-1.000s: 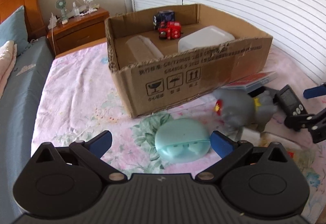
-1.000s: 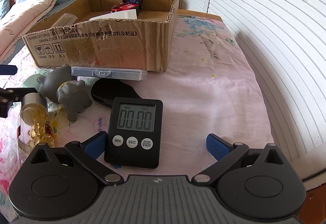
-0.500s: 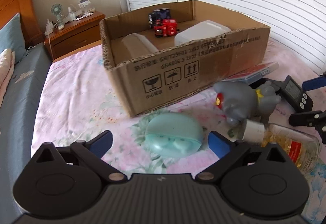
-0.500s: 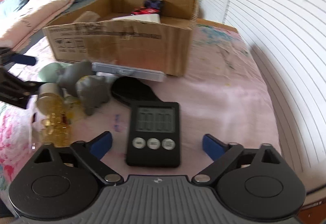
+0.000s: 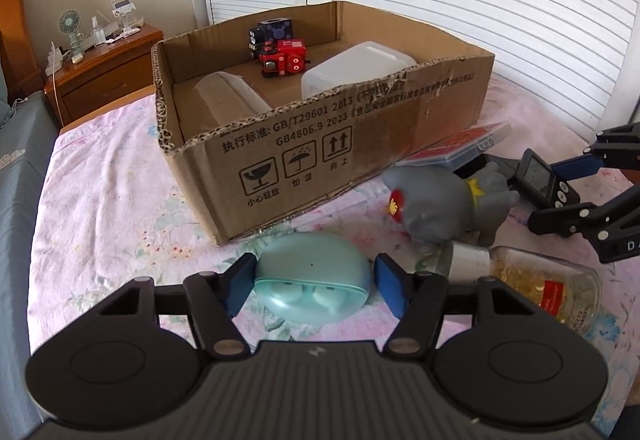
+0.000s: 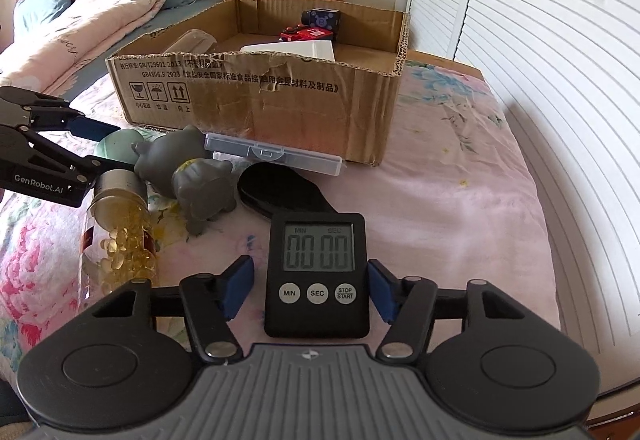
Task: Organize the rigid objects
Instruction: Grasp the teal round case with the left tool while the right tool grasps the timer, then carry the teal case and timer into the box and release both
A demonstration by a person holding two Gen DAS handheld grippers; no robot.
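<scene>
As jaws just closed, left claw [image 5: 315,277] grips one earbud case [image 5: 310,264], right claw [image 6: 311,282] brackets one timer [image 6: 318,252]

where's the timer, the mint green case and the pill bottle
timer [image 6: 318,272]: right wrist view, on its display.
mint green case [image 5: 312,272]: left wrist view, on its domed lid.
pill bottle [image 6: 120,240]: right wrist view, on the clear body over the capsules.

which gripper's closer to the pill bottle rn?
Left. The left gripper straddles the teal case right beside the pill bottle, its right finger next to the cap. The right gripper is around the timer, with bare bedspread between.
</scene>
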